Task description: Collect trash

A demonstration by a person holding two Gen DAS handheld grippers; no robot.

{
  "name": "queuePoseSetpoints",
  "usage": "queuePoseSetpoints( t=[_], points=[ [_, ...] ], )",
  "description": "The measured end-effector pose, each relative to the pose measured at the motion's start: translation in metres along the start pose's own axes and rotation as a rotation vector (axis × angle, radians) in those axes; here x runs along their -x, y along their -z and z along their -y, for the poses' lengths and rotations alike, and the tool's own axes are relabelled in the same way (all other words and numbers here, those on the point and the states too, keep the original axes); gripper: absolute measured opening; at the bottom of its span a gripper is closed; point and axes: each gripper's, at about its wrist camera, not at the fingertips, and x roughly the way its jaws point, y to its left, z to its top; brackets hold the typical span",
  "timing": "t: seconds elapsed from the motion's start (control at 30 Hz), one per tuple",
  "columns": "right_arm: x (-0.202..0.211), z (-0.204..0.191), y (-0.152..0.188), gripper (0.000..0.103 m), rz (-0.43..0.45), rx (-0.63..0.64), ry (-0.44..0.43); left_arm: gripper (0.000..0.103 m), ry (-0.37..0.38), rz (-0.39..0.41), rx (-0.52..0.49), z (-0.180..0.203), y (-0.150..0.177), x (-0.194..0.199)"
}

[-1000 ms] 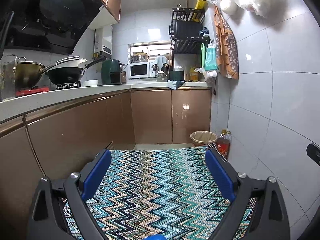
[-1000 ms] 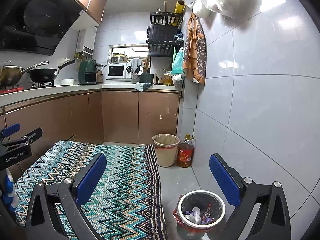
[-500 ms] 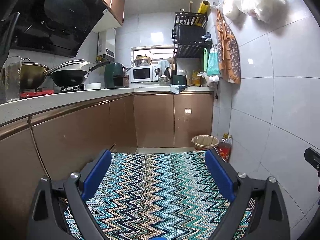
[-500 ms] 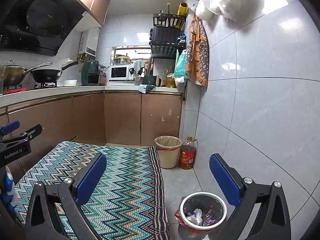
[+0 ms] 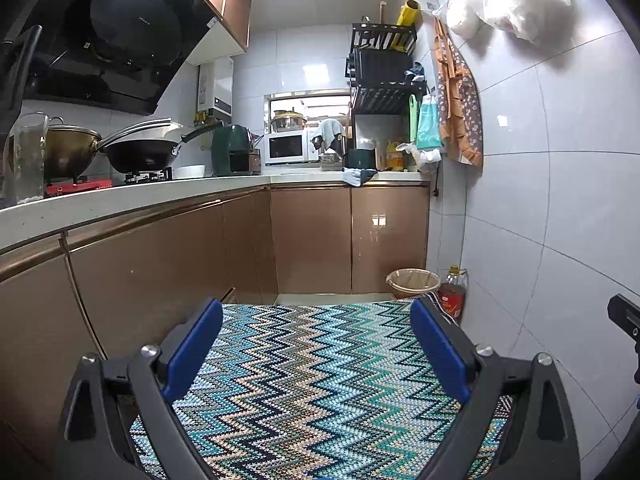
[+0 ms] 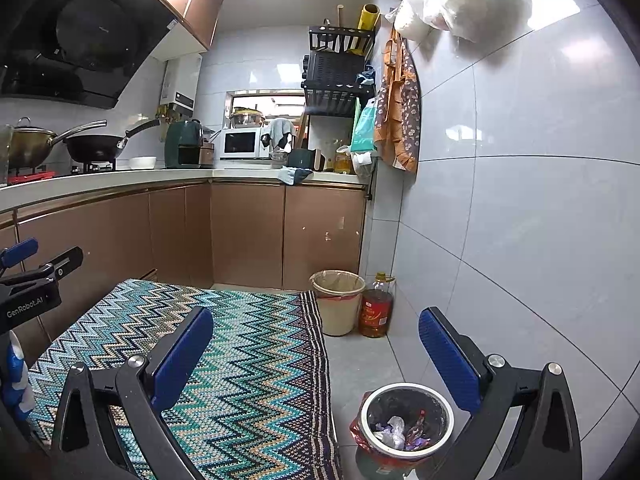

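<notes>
A small round bin [image 6: 407, 420] with a white rim and red liner stands on the floor tiles by the right wall; crumpled wrappers [image 6: 400, 432] lie inside it. My right gripper [image 6: 316, 344] is open and empty, above and just behind this bin. A beige waste basket [image 6: 338, 300] with a bag liner stands by the far cabinets, also in the left wrist view [image 5: 412, 282]. My left gripper [image 5: 316, 336] is open and empty over the zigzag rug [image 5: 312, 380]; its body shows at the left of the right wrist view [image 6: 32, 288].
A bottle of oil [image 6: 375, 308] stands beside the beige basket against the wall. Brown cabinets [image 5: 160, 264] and a white counter [image 5: 120, 200] with pans run along the left and back. The tiled wall [image 6: 520, 220] is close on the right.
Both views have tilted up slightly and drawn back a little; the small bin sits a touch lower in the right wrist view. Both grippers stay open and empty.
</notes>
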Motion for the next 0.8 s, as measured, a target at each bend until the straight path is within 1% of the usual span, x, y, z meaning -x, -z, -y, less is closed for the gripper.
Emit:
queuePoseSetpoints(
  t=[0.4, 0.8],
  points=[
    [-0.003, -0.002, 0.002, 0.103, -0.008, 0.009, -0.007, 0.095, -0.011, -0.022, 0.003, -0.009, 0.002, -0.002],
    [-0.004, 0.000, 0.001, 0.103, -0.005, 0.009, -0.009, 0.095, -0.009, -0.005, 0.006, -0.014, 0.001, 0.003]
  ],
)
